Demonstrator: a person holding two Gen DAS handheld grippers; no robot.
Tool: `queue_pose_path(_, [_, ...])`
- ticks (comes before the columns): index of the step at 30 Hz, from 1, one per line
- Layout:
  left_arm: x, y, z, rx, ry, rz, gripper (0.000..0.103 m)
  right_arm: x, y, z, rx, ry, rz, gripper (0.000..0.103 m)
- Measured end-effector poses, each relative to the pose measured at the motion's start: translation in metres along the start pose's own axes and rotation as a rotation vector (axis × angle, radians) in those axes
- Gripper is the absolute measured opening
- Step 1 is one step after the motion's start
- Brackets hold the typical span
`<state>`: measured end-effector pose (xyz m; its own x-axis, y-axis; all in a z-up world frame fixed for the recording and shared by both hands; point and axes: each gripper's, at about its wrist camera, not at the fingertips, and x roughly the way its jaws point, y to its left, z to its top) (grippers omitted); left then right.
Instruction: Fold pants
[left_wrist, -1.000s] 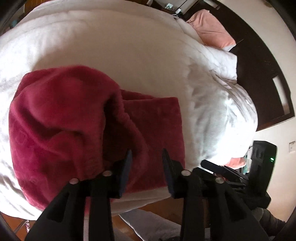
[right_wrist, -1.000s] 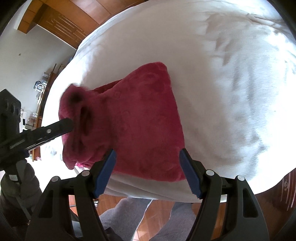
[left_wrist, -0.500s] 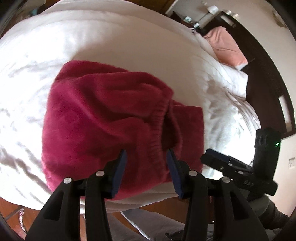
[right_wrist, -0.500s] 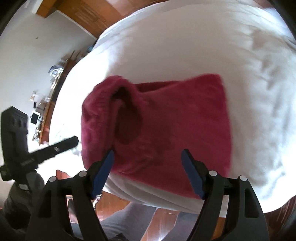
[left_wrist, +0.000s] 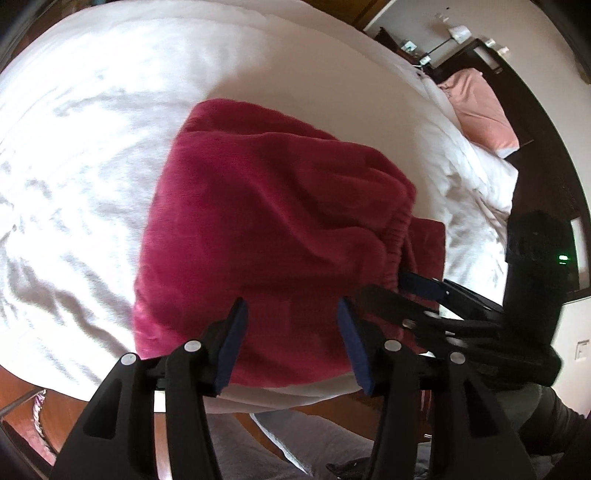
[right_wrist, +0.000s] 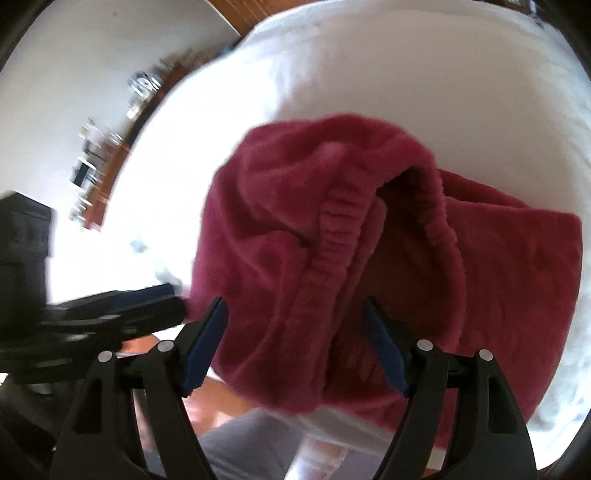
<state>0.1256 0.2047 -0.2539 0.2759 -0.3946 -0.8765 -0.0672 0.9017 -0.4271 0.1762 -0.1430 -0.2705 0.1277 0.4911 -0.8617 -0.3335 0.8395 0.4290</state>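
The pants (left_wrist: 266, 236) are coloured a plain deep crimson (no print is seen), the bed (left_wrist: 92, 122) cover white, the pillow (left_wrist: 480, 107) salmon pink, and both grippers' frames black with blue pads.

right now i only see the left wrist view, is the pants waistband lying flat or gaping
Observer: Gaping. In the right wrist view the elastic waistband of the red pants stands open, showing the inside.
Operator: is the right gripper on it
Observer: The right gripper has the waistband between its closing jaws, pads not yet pressing.
Operator: and my left gripper
Observer: The left gripper, jaws opening, sits by the pants' left edge in that view; blur hides any contact.
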Motion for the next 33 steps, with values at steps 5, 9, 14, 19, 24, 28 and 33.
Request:
queue_pose_path(5, [-0.003, 0.014, 0.005, -0.016, 0.008, 0.013, 0.051, -0.001, -0.009, 0.002, 0.041, 0.018, -0.027, 0.022])
queue_pose_path(9, [-0.003, 0.026, 0.010, -0.032, 0.009, 0.014, 0.052, -0.030, -0.020, 0.003, 0.084, -0.042, -0.021, 0.021])
queue_pose_path(14, [-0.001, 0.026, 0.015, -0.029, 0.015, 0.005, 0.052, -0.022, -0.038, -0.007, 0.106, -0.033, -0.094, 0.049])
queue_pose_path(19, [-0.002, 0.024, 0.015, -0.017, 0.017, 0.006, 0.052, -0.018, -0.033, -0.015, 0.032, -0.085, -0.225, 0.076])
queue_pose_path(24, [-0.001, 0.029, 0.013, -0.042, 0.022, 0.020, 0.052, -0.009, -0.066, -0.021, 0.155, -0.054, -0.155, 0.085])
queue_pose_path(28, [-0.002, 0.028, 0.010, -0.044, 0.022, 0.027, 0.052, 0.004, -0.083, -0.023, 0.248, 0.005, -0.036, 0.064])
queue_pose_path(33, [-0.003, 0.027, 0.009, -0.052, 0.015, 0.035, 0.052, 0.003, -0.083, -0.022, 0.255, 0.036, 0.072, 0.025])
